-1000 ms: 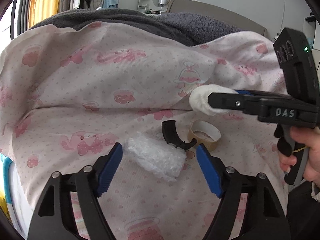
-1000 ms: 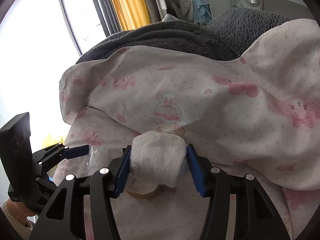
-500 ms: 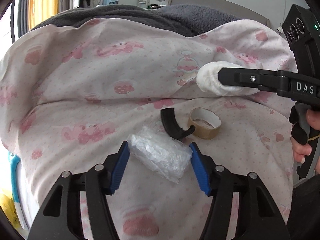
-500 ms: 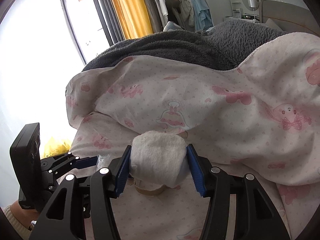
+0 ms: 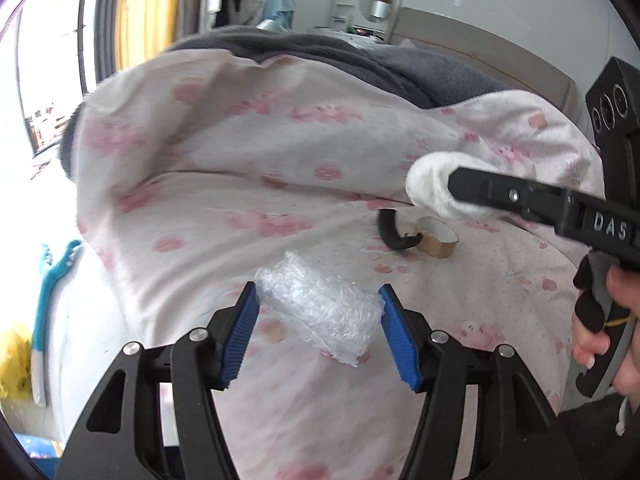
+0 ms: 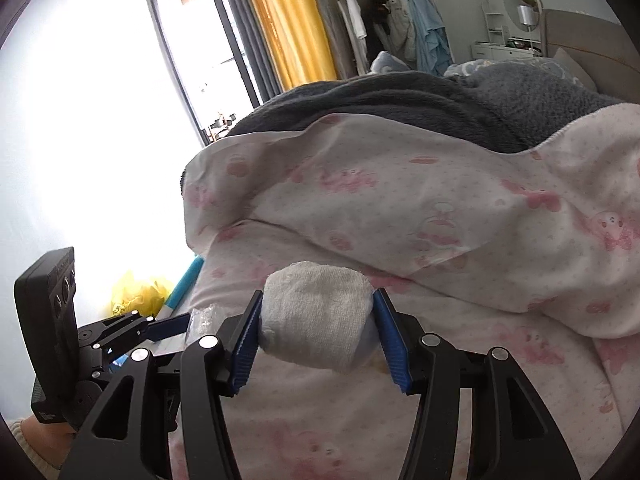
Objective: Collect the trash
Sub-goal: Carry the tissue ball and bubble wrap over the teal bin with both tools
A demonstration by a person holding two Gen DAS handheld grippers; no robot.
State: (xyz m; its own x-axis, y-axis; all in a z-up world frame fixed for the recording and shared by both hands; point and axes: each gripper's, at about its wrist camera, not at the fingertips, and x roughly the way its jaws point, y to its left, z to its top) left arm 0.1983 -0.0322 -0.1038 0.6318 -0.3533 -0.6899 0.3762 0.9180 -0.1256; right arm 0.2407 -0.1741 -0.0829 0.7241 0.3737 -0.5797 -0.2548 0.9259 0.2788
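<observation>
- While both tools hang over the bed, the left gripper (image 5: 318,312) has its blue pads pressed against the two ends of a wad of bubble wrap (image 5: 320,316), which sits between them above the pink-printed quilt (image 5: 248,184).
- Its jaws were closing within the last second and now stand at a middling width, filled by the wad.
- The right gripper (image 6: 318,332) is clamped at a narrower width on a rolled white cloth wad (image 6: 314,320), both pads squeezing its sides; in the left wrist view that same tool reaches in from the right edge, with the white wad at its tip and a hand (image 5: 604,344) on its handle.
- On the quilt, far beyond the bubble wrap and to the right, lie a curved black plastic piece (image 5: 392,232) and an empty cardboard tape core (image 5: 436,236), touching each other.
- A dark grey fleece blanket (image 6: 400,108) is heaped at the far side of the quilt.
- To the near left, off the bed's edge, a yellow bag (image 6: 136,292) sits low down, with a blue-and-white strip (image 5: 50,284) hanging beside the mattress.
- Yellow curtains (image 6: 288,20) and a bright window (image 6: 100,80) fill the far left.
</observation>
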